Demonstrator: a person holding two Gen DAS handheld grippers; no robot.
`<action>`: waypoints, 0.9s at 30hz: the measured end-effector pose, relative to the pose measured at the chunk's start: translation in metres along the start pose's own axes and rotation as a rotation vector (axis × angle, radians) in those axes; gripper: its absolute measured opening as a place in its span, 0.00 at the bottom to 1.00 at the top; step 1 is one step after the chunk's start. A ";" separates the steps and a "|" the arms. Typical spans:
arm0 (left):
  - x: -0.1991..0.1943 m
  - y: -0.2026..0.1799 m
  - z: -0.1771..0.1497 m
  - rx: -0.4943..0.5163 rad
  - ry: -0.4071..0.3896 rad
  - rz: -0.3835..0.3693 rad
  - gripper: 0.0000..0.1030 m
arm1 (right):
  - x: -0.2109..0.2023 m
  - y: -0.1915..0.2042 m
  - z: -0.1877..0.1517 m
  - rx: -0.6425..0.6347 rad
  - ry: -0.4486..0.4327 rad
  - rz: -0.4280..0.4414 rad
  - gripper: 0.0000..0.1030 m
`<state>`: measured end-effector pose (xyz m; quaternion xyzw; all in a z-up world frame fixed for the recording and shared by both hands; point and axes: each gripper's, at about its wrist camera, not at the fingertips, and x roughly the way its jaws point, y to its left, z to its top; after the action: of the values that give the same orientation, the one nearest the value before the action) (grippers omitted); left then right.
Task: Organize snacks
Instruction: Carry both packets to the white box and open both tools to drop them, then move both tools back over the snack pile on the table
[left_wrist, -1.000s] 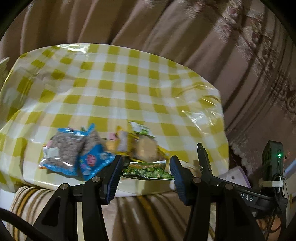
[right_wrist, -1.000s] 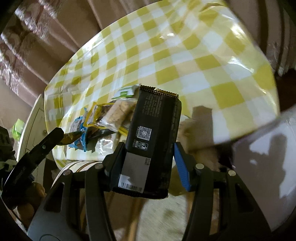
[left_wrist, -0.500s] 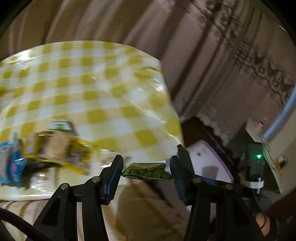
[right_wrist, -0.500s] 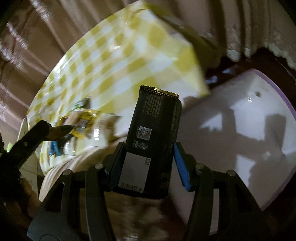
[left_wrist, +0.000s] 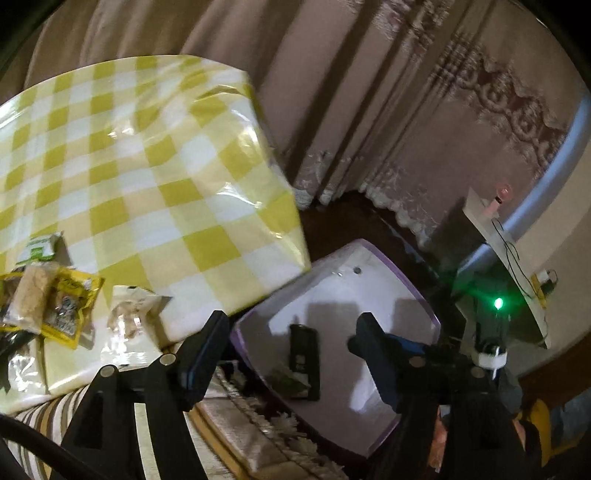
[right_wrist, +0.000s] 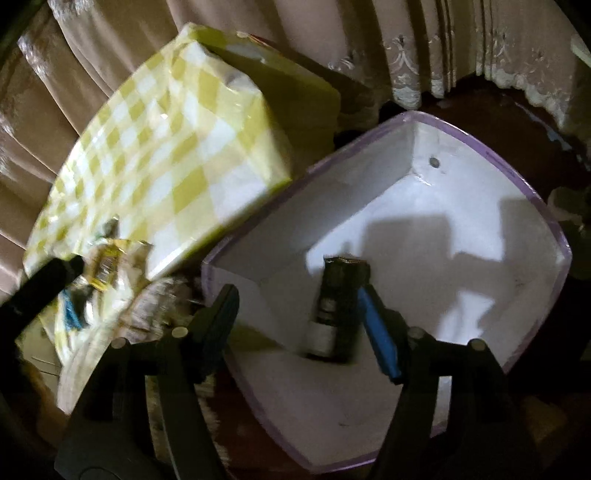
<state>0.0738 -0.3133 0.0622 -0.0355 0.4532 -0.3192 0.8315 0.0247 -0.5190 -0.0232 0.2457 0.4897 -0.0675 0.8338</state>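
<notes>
A white bin with a purple rim (left_wrist: 421, 295) (right_wrist: 546, 218) stands on the floor beside the table. A black snack pack (left_wrist: 304, 360) (right_wrist: 338, 306) and a green pea pack (left_wrist: 286, 378) lie inside it. My left gripper (left_wrist: 290, 328) is open and empty above the bin. My right gripper (right_wrist: 295, 302) is open over the bin, the black pack loose between its fingers. Yellow packs (left_wrist: 48, 306) and a pale pack (left_wrist: 131, 310) lie on the yellow checked table (left_wrist: 147, 177) (right_wrist: 177, 147).
Brown curtains (left_wrist: 369, 92) hang behind the table and the bin. A striped cushion (left_wrist: 33, 424) lies under my left gripper. The other gripper with a green light (left_wrist: 496, 304) shows at the right of the left wrist view. Dark floor surrounds the bin.
Both grippers swung right from the table to the bin and opened. The green pea pack and the black pack left the jaws and dropped into the bin.
</notes>
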 end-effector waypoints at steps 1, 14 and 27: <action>-0.002 0.004 0.000 -0.011 -0.003 0.009 0.70 | 0.005 -0.001 -0.003 -0.026 0.017 -0.026 0.68; -0.067 0.080 -0.033 -0.188 -0.082 0.118 0.73 | 0.089 0.011 -0.052 -0.188 0.387 0.102 0.49; -0.124 0.138 -0.068 -0.300 -0.217 0.227 0.81 | 0.041 0.023 -0.015 -0.238 0.164 -0.070 0.66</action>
<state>0.0422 -0.1183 0.0652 -0.1418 0.4048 -0.1469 0.8913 0.0423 -0.4863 -0.0558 0.1324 0.5689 -0.0177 0.8115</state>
